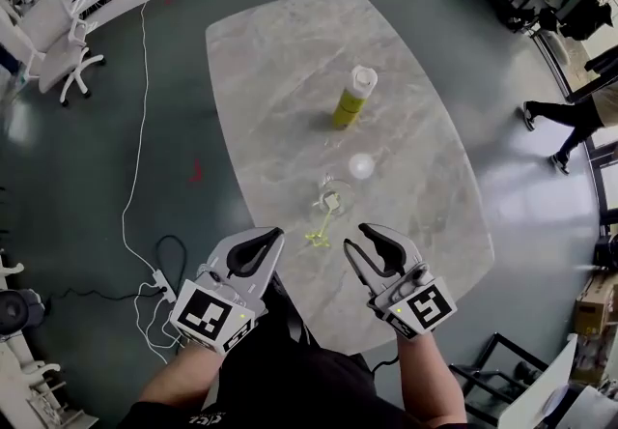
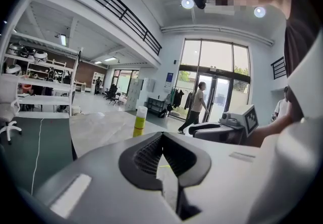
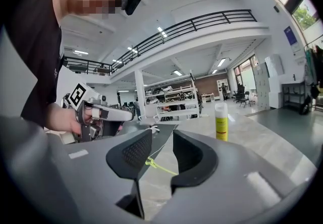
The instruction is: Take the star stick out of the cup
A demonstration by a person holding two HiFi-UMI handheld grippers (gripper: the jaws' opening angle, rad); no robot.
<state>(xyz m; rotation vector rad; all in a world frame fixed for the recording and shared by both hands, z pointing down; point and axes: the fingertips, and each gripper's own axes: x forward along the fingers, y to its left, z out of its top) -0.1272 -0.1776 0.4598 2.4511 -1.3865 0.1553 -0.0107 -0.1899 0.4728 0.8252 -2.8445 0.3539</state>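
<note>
A clear cup (image 1: 336,193) stands on the marble table (image 1: 290,60). The yellow-green star stick (image 1: 320,232) slants from the cup toward me, with its star end low by the tabletop. I cannot tell whether its upper end is still inside the cup. My left gripper (image 1: 259,248) hovers at the near table edge, left of the star, with its jaws shut on nothing. To the right of the star my right gripper (image 1: 371,245) is open and empty. In the right gripper view the stick (image 3: 153,164) shows through the gap of the gripper (image 3: 162,137).
A yellow-green bottle (image 1: 352,96) with a white cap stands farther back on the table. A small white round object (image 1: 360,164) lies just behind the cup. White cables (image 1: 135,176) trail on the floor at left. A person (image 1: 570,118) walks at the right.
</note>
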